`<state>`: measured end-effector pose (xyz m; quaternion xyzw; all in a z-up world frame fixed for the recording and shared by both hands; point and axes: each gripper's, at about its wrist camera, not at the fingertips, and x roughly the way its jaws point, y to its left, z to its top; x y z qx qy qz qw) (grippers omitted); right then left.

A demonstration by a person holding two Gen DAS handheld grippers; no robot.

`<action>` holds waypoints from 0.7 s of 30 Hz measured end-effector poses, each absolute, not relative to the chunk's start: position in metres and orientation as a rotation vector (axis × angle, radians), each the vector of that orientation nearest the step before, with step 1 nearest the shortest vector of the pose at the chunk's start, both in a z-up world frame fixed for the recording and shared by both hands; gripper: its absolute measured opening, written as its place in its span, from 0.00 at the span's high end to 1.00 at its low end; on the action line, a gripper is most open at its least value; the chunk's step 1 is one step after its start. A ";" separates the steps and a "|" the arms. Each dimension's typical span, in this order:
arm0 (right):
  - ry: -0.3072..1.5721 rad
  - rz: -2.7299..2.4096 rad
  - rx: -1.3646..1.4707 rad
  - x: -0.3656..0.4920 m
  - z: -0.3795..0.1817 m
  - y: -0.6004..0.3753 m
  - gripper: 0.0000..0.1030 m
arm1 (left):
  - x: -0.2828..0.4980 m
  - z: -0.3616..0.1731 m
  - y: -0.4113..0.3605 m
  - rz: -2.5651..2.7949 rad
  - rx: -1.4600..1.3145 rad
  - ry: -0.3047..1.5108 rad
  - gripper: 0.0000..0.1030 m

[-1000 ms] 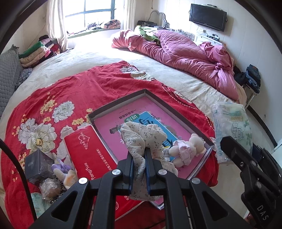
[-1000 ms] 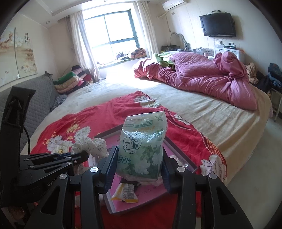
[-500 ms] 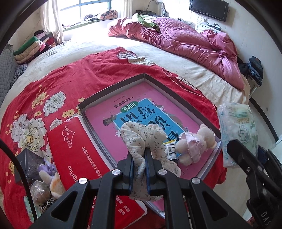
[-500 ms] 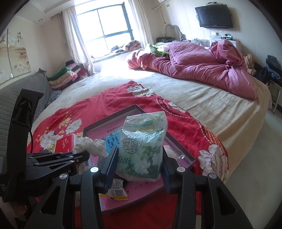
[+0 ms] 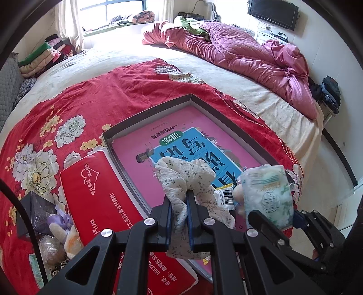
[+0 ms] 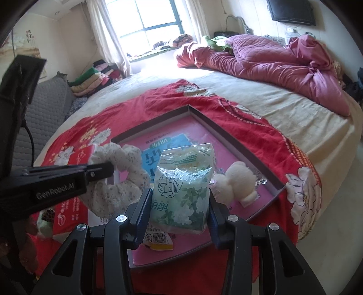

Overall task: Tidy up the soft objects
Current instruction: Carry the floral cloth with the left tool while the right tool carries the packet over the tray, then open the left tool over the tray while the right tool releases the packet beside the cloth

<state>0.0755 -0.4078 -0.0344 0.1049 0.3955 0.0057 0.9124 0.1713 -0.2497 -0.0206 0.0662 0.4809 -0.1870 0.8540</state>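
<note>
The left gripper (image 5: 179, 217) pinches a floral cloth (image 5: 186, 179); the right gripper (image 6: 179, 208) clamps a tissue pack (image 6: 183, 188), both at lower centre, above the pink tray (image 6: 229, 133). Only the right view shows the white plush (image 6: 236, 183) whole.

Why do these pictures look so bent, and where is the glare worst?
Both views are fisheye, with dark round corners and the bed bulging like a dome. In the right wrist view the window blows out white and washes the sheet below it. The left wrist view is more evenly lit; the cloth is sharp.
</note>
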 end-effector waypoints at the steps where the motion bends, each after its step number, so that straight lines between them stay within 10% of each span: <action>1: 0.820 0.011 0.212 0.076 -0.036 -0.407 0.55 | 0.172 -0.021 -0.249 -0.390 0.137 1.012 0.89; 21: 0.875 -0.036 0.182 0.090 -0.070 -0.408 0.54 | 0.181 -0.030 -0.248 -0.399 0.099 1.043 0.89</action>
